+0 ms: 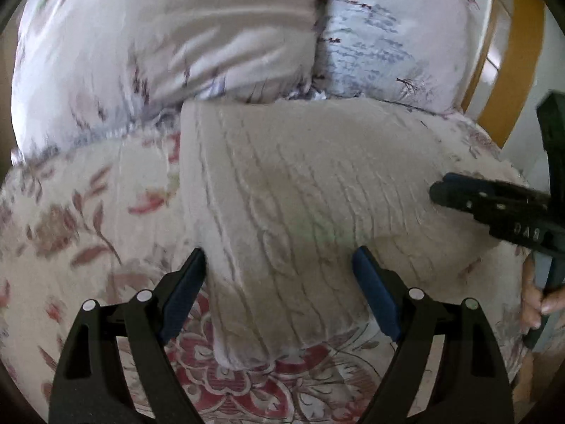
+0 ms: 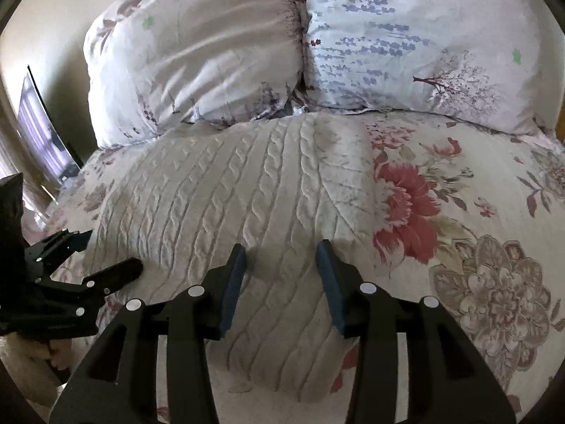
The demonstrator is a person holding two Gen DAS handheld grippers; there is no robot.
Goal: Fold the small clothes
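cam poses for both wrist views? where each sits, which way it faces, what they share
Left wrist: on the left gripper, facing the pillows over the cable-knit sweater; its open fingers show, with the right gripper and a hand at right.
Right wrist: on the right gripper, same heading; its open fingers show, with the left gripper at left.
Shared: sweater, floral bedspread, pillows, both grippers.

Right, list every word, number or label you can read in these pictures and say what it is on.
"OAB", roughly: small pale raised characters on the black body of the right gripper as the left wrist view shows it; blurred, so the reading is uncertain.
No other text: the knitted garment, the bedspread, the pillows and the left gripper carry none; only flower and tree prints.
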